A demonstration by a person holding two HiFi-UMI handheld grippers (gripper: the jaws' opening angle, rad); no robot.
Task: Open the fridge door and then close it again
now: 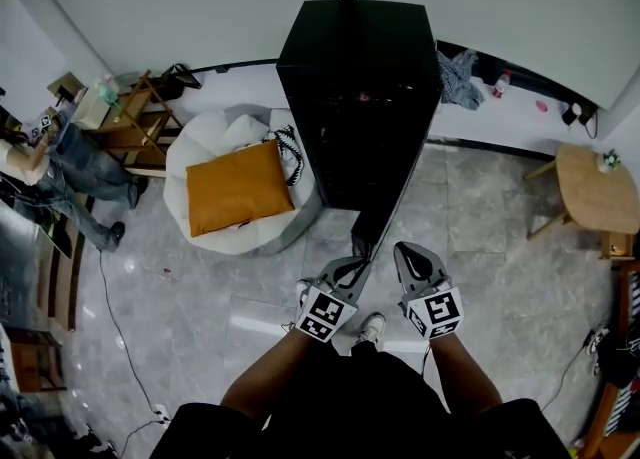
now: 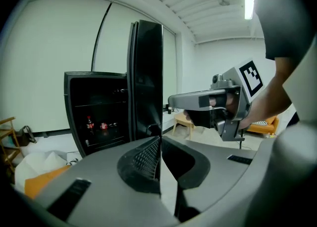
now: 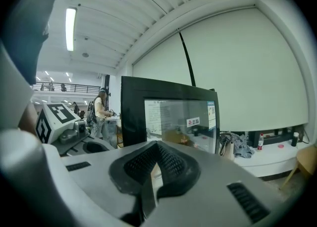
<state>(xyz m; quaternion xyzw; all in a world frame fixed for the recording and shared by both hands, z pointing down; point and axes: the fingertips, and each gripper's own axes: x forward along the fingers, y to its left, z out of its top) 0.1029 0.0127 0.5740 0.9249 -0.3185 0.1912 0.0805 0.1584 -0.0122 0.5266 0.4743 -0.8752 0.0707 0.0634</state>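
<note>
The black fridge point(image 1: 355, 67) stands at the wall with its door point(image 1: 366, 227) swung out towards me. In the left gripper view the door point(image 2: 147, 72) is seen edge-on, and the dark open cabinet point(image 2: 96, 112) with small red-labelled bottles lies left of it. My left gripper point(image 1: 350, 265) point(image 2: 159, 144) is shut, its tips right at the door's lower free edge; nothing shows between the jaws. My right gripper point(image 1: 408, 255) point(image 3: 154, 154) hangs beside it on the right, shut and holding nothing. It faces the door's glass front point(image 3: 168, 117).
A white beanbag point(image 1: 215, 147) with an orange cushion point(image 1: 238, 187) lies left of the fridge. Wooden furniture point(image 1: 135, 112) and a person point(image 1: 70, 162) are further left. A round wooden table point(image 1: 598, 187) stands at the right. Cables point(image 1: 115, 317) run over the tiled floor.
</note>
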